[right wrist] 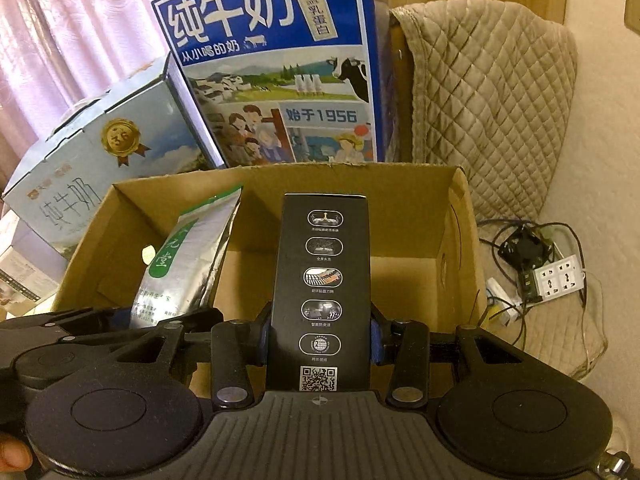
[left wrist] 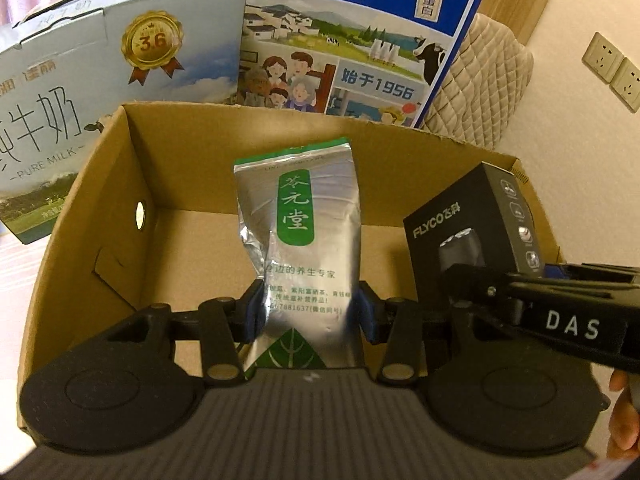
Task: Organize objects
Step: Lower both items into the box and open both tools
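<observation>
My left gripper is shut on a silver foil pouch with a green label and holds it upright over the open cardboard box. My right gripper is shut on a black FLYCO shaver box and holds it upright over the same cardboard box. In the left wrist view the shaver box and the right gripper come in from the right. In the right wrist view the pouch shows at the left. The cardboard box's floor is bare where it shows.
Two milk cartons stand behind the box: a pale one at the left and a blue one leaning behind it. A quilted beige cover lies at the right. A power strip with tangled cables lies on the floor right of the box.
</observation>
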Demonstrator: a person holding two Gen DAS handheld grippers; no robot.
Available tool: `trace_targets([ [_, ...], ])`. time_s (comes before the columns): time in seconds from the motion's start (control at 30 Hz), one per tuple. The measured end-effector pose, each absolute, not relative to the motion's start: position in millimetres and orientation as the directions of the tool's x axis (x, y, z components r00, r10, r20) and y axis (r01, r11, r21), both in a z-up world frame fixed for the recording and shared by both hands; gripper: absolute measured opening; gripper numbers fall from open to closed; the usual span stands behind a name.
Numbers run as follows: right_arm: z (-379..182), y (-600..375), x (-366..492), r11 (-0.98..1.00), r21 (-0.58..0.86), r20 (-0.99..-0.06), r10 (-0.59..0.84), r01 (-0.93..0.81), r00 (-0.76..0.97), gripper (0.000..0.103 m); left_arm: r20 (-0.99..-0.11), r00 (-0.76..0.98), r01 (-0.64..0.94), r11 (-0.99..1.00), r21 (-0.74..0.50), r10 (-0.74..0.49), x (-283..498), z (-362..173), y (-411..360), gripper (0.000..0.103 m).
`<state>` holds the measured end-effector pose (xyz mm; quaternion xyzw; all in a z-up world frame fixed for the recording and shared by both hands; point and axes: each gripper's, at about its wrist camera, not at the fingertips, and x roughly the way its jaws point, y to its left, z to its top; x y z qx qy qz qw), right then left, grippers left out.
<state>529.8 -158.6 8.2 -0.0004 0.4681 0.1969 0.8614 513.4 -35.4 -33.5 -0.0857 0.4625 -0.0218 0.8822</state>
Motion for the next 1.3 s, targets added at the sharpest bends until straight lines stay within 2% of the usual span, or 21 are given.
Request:
trace_targets([
  [0.17,5.7,-159.2,532.6,0.925,0.188,-0.808,0.337,-0.330,0.483,0.041,-0.807,0.583,-0.017,0.992,-0.127,-0.093,516.3,-33.3,-40.2,0.050],
  [0.23,5.2,-159.8,532.8,0.926,0.192,-0.808,0.337,-0.326,0.484,0.041,-0.804,0.589,0.000,0.995,-0.102,-0.082,515.4,-31.5,-42.1,0.062],
  [0.27,5.0,-160.3,533.1,0.927,0.193,-0.808,0.337,-0.323,0.484,0.041,-0.802,0.592,-0.001,0.996,-0.092,-0.074,515.0,-31.0,-42.0,0.064],
  [0.67,2.0,-160.3,537.1,0.929,0.220,-0.814,0.343,-0.297,0.470,0.041,-0.813,0.577,-0.010,0.996,-0.092,-0.069,509.0,-32.0,-30.5,0.066],
  [0.7,0.7,-160.4,538.5,0.927,0.235,-0.811,0.353,-0.291,0.467,0.042,-0.813,0.578,-0.011,0.996,-0.087,-0.064,508.6,-31.5,-29.8,0.067],
  [0.73,-0.2,-160.3,539.2,0.924,0.249,-0.808,0.363,-0.290,0.464,0.050,-0.813,0.580,-0.011,0.997,-0.081,-0.060,508.0,-30.7,-28.8,0.069],
  [0.77,-0.5,-160.5,539.2,0.924,0.256,-0.804,0.367,-0.285,0.468,0.068,-0.812,0.581,-0.011,0.997,-0.077,-0.056,507.1,-29.8,-27.9,0.070],
  [0.83,1.6,-161.3,537.6,0.921,0.261,-0.792,0.376,-0.290,0.482,0.083,-0.809,0.586,-0.009,0.998,-0.068,-0.050,504.7,-27.5,-25.6,0.076],
  [1.0,9.7,-164.8,532.1,0.911,0.280,-0.774,0.401,-0.304,0.489,0.083,-0.807,0.589,-0.010,0.998,-0.063,-0.045,497.6,-22.5,-20.7,0.084],
  [1.3,23.0,-172.2,504.5,0.901,0.222,-0.768,0.397,-0.373,0.502,0.083,-0.785,0.619,0.005,1.000,-0.028,-0.025,474.0,-6.1,-19.0,0.098],
])
